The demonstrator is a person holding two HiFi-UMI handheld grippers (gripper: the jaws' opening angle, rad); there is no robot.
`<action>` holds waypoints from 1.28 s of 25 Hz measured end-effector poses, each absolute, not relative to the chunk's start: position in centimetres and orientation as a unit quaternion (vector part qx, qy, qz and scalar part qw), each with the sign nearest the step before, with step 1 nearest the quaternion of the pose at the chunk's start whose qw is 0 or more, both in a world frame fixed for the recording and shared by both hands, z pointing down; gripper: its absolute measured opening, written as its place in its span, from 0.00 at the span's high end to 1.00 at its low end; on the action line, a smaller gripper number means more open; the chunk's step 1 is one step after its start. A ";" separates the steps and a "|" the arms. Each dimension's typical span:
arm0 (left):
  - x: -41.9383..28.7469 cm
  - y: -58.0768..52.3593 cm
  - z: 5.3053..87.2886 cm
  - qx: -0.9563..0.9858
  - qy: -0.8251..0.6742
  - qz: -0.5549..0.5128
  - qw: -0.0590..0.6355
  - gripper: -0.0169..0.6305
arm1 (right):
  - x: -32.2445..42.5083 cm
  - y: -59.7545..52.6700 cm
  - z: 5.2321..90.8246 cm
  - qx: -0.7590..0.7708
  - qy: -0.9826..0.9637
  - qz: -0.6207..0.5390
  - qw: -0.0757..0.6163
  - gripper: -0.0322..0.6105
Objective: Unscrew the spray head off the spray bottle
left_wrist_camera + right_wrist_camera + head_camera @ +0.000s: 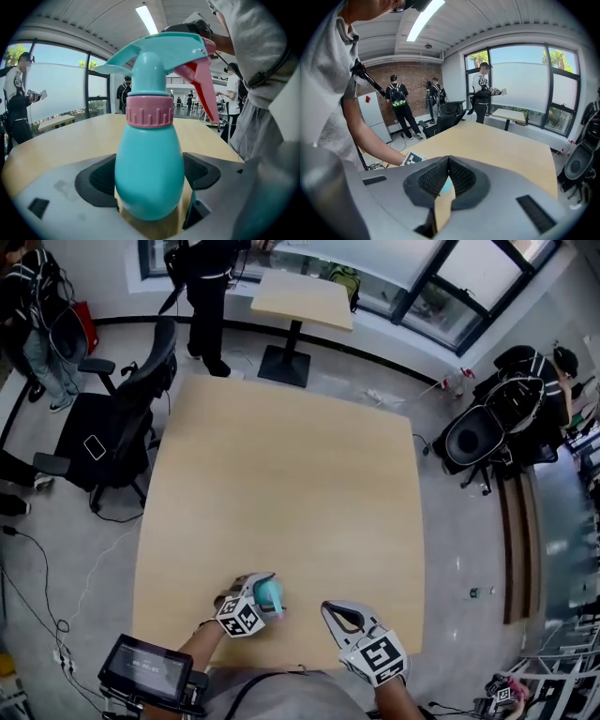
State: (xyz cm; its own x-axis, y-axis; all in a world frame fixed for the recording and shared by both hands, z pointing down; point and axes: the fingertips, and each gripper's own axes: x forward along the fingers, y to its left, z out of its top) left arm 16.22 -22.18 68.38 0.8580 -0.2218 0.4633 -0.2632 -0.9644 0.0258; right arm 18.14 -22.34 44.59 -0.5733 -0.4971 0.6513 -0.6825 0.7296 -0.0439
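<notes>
Table (281, 474), pale wood top. Bottle (148, 173) stands upright near the near edge, left of its middle. Left gripper (259, 598) clamped on the bottle's teal belly, one pad on each side, below the pink collar (149, 110). Spray head (161, 49) seated on the collar; red trigger (202, 86) hangs on the side toward the person's torso. Right gripper (448, 174) has its pads pressed together with nothing between them. It sits by the near edge, right of the bottle and apart from it. Office chair (117, 418) off the left edge.
</notes>
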 end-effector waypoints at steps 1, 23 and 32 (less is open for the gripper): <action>16.3 -21.5 68.5 0.963 -0.124 0.235 0.047 0.35 | 18.2 -21.9 44.7 0.337 -0.874 0.151 0.317 0.94; 16.8 -21.2 70.4 0.962 -0.092 0.255 0.016 0.35 | 17.7 -23.1 47.2 0.326 -0.877 0.154 0.318 0.94; 19.2 -22.5 69.4 0.964 -0.134 0.229 0.020 0.35 | 18.8 -22.8 47.6 0.320 -0.871 0.163 0.336 0.94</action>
State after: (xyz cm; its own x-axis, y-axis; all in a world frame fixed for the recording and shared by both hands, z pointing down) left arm 19.20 -22.48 69.43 0.8590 -0.2502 0.4467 -0.2681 -0.9631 -0.0238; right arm 18.81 -22.80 47.61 -0.5700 -0.4481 0.6887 -0.6664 0.7424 -0.0684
